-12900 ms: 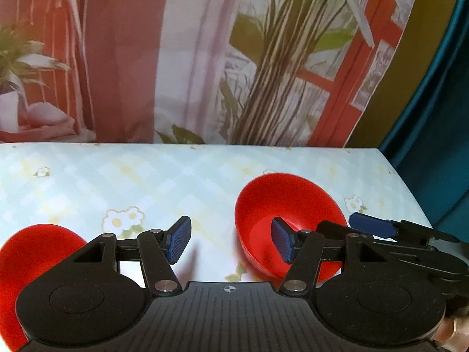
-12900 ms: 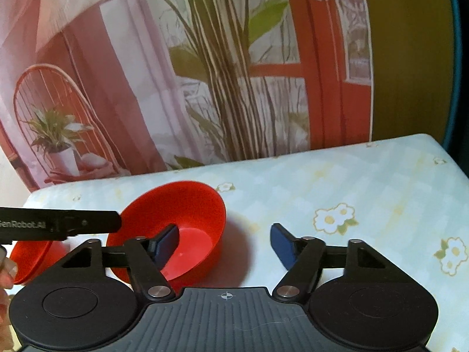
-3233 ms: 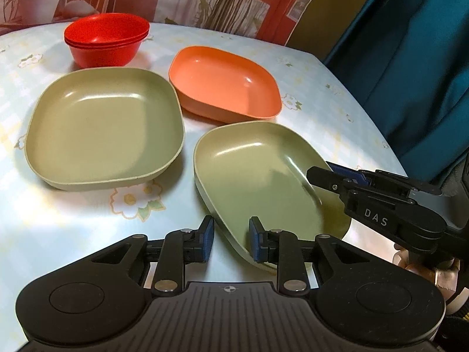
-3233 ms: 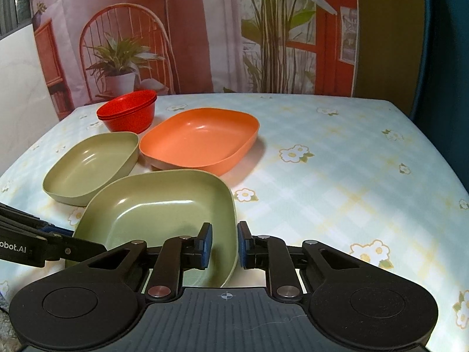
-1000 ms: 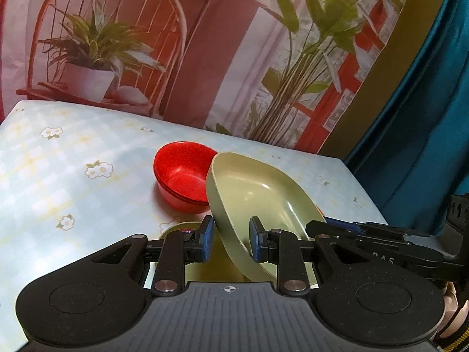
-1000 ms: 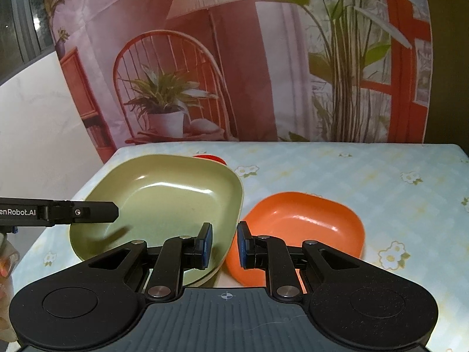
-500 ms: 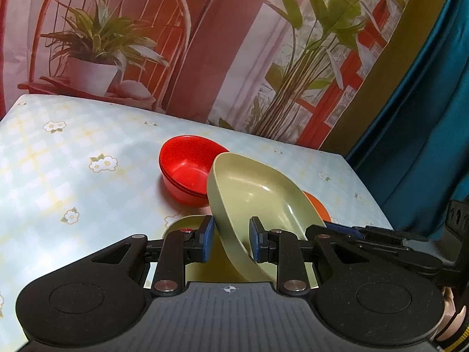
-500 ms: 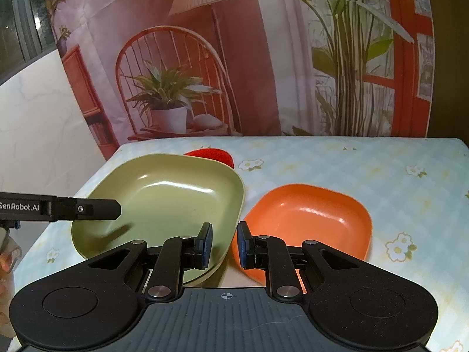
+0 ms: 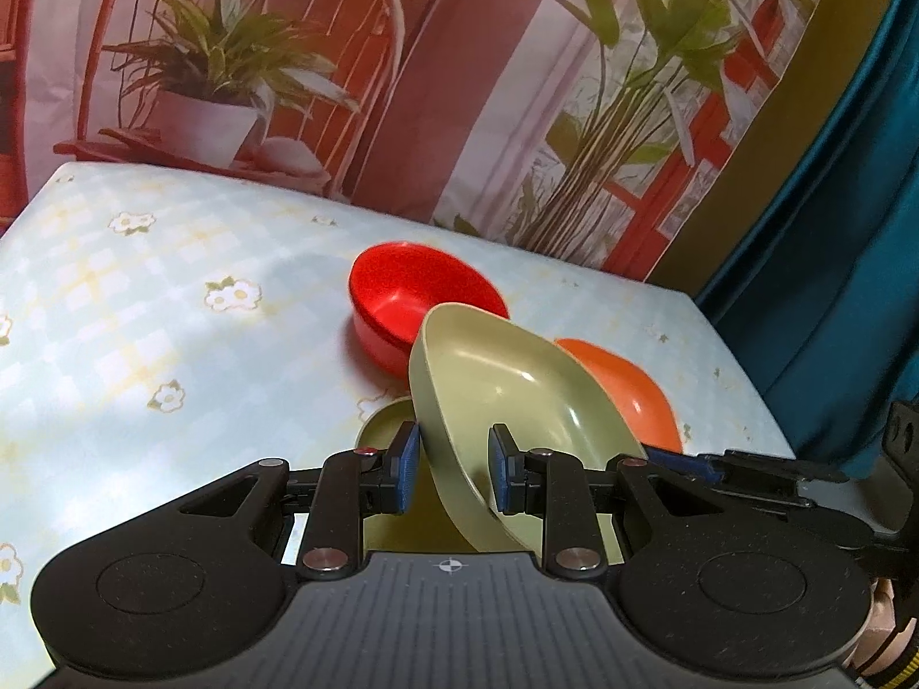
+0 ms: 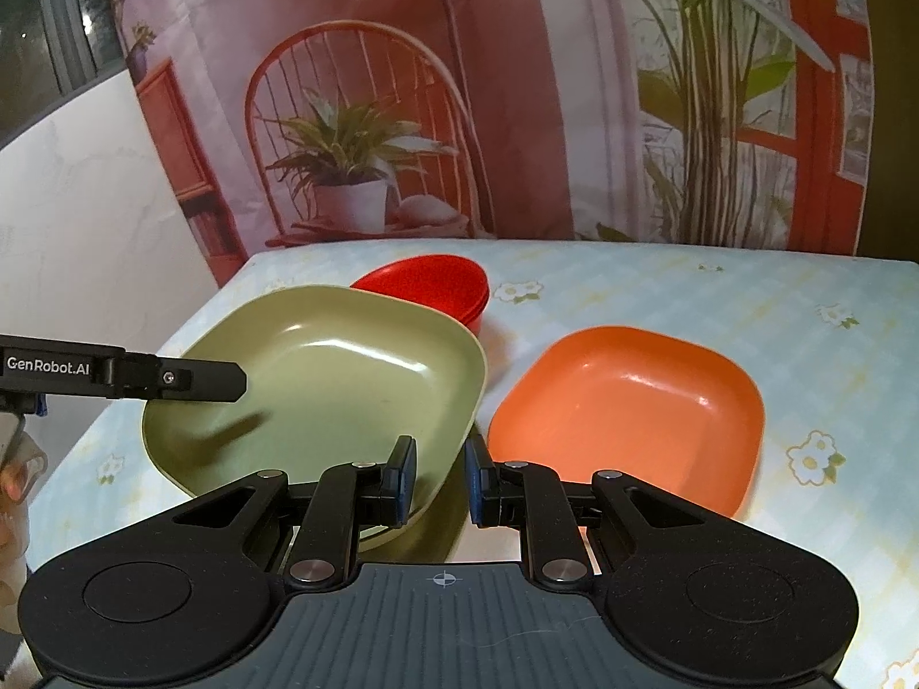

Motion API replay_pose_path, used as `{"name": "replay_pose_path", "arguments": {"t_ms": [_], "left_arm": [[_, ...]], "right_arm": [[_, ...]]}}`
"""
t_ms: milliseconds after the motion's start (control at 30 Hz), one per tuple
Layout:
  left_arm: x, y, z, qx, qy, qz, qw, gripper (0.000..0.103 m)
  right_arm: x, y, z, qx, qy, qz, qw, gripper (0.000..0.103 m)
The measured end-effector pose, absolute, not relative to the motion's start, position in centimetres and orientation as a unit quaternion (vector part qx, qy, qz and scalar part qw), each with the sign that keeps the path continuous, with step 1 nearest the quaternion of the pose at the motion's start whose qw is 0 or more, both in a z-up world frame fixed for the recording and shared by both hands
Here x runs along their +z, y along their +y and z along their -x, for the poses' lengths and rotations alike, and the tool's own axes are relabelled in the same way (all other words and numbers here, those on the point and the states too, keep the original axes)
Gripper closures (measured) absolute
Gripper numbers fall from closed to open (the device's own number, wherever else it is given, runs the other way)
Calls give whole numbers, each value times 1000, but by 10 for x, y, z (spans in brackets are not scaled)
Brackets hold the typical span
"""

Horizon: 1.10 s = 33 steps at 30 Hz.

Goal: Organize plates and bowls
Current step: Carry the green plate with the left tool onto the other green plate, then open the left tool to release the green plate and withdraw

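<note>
Both grippers hold one olive-green square plate (image 9: 505, 384) (image 10: 321, 379) above the table. My left gripper (image 9: 451, 468) is shut on its near rim; my right gripper (image 10: 439, 479) is shut on its right rim. A second olive-green plate (image 9: 385, 430) lies on the table under the held one, mostly hidden. Stacked red bowls (image 9: 413, 298) (image 10: 436, 281) stand behind the plates. An orange square plate (image 10: 626, 407) (image 9: 626, 390) lies on the table to the right.
The table (image 9: 143, 316) has a pale blue checked cloth with flowers. A printed backdrop (image 10: 517, 115) hangs behind it. A teal curtain (image 9: 833, 229) hangs at the right. The table's left edge (image 10: 218, 293) borders a white wall.
The held green plate has come lower and tilted, closer over the second green plate. Both grippers stay shut on it. The red bowls and orange plate have not moved.
</note>
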<state>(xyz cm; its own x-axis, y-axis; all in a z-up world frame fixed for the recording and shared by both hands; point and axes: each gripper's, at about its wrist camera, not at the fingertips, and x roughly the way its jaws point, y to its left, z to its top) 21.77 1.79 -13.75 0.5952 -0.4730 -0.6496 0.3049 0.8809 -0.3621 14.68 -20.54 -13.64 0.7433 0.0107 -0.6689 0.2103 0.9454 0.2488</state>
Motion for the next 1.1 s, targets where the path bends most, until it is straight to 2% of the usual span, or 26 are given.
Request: {"name": "replay_pose_path", "arguments": {"t_ms": [400, 1100], "left_arm": [[-156, 15, -214, -197, 403, 59, 892, 76], [-168, -4, -208, -176, 391, 4, 903, 76]], "right_arm": [[-151, -176, -146, -51, 353, -81, 931, 86], [-168, -167, -145, -65, 361, -36, 930, 86]]}}
